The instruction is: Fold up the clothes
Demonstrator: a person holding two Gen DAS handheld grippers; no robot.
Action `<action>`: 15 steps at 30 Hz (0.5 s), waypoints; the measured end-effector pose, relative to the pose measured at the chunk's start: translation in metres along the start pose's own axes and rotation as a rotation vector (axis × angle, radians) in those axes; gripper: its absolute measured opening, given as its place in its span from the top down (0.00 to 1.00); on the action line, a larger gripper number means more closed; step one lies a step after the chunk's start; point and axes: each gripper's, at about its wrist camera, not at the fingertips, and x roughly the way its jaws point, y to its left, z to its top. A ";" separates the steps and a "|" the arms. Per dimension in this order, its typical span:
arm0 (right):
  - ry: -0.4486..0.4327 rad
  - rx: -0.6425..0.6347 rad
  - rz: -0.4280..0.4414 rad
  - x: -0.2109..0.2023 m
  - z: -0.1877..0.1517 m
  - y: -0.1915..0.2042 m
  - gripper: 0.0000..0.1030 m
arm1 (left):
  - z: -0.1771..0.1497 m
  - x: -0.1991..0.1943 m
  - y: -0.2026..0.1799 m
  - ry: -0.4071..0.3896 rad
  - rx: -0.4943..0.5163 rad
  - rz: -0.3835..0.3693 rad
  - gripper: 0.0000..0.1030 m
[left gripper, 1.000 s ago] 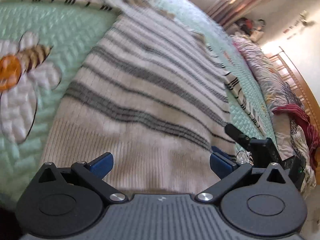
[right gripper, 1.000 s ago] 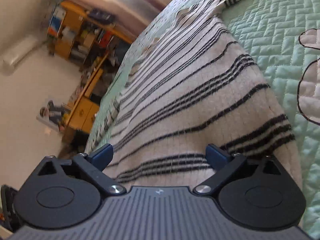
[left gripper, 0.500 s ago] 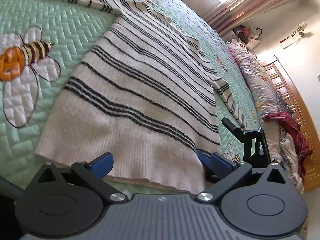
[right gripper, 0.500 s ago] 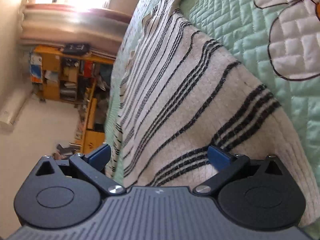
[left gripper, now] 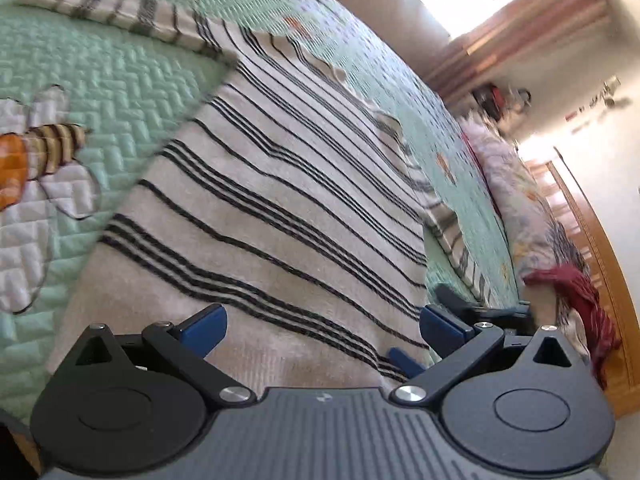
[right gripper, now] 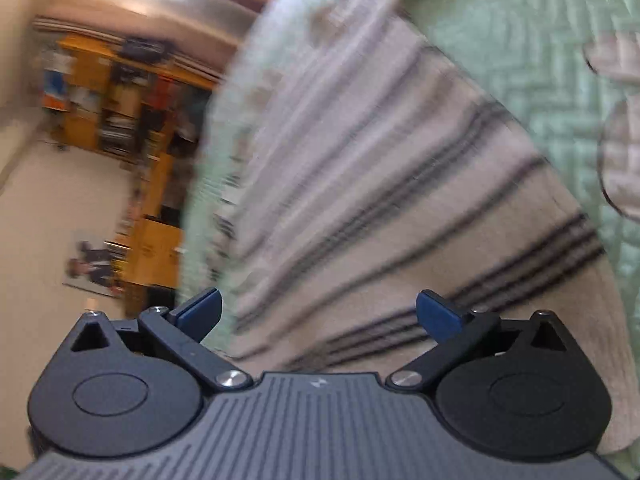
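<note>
Lying flat on the green quilt [left gripper: 120,80], the striped sweater [left gripper: 288,208] has 1 sleeve [left gripper: 120,12] stretched out at far left. Over its hem, the left gripper [left gripper: 322,322] has its 2 blue pads spread wide, gripping nothing. Beside it, at the hem's right corner, the right gripper [right gripper: 318,314] is likewise spread and empty, its view blurred.

The green bedspread [left gripper: 120,76] is bare at the upper left of the left view. The striped sweater [left gripper: 288,208] fills the middle. Pillows [left gripper: 516,200] block the right.
</note>
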 end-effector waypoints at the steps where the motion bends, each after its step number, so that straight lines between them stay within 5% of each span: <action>1: -0.017 -0.021 0.022 -0.006 -0.003 0.002 0.00 | -0.004 -0.002 0.002 0.000 -0.006 0.006 0.01; 4: 0.020 0.030 -0.019 -0.007 -0.010 -0.024 0.01 | -0.020 -0.001 0.009 0.024 -0.022 0.031 0.01; 5: 0.040 0.076 -0.053 -0.007 -0.013 -0.039 0.08 | -0.025 -0.001 0.010 0.040 -0.026 0.034 0.01; 15: -0.092 0.045 0.081 -0.066 -0.009 -0.037 0.09 | -0.002 0.031 -0.020 0.044 0.138 0.010 0.01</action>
